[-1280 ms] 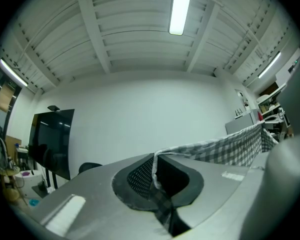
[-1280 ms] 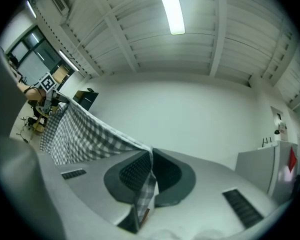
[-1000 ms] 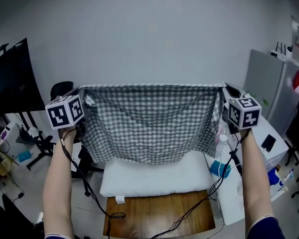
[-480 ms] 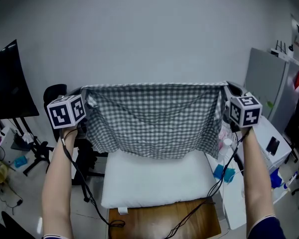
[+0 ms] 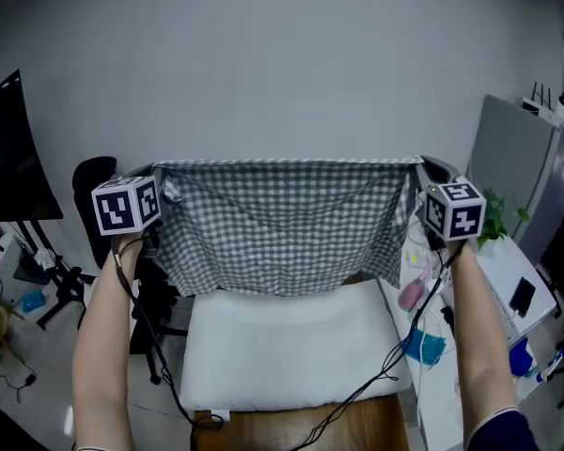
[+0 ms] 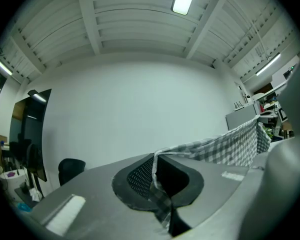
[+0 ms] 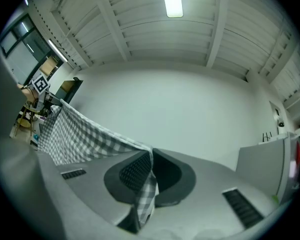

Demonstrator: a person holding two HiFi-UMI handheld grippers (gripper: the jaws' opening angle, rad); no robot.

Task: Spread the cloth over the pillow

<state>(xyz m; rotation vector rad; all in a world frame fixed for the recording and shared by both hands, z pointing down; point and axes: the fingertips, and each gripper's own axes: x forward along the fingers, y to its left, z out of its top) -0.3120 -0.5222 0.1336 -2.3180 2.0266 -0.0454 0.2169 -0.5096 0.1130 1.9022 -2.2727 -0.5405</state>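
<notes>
Left tool clamped on one top corner of the cloth, right tool on the other, sheet hung taut above the pillow's far edge; positioning step, I'd judge, next wants an even lowering across the pillow.

grey-and-white checked cloth, white pillow, brown table.

A brown wooden table stood at the bottom of the head view. A big white pillow lay flat on it and covered most of its top. Just beside it on the right stood a white table. A pink thing, a blue thing and a dark phone lay on that one.
</notes>
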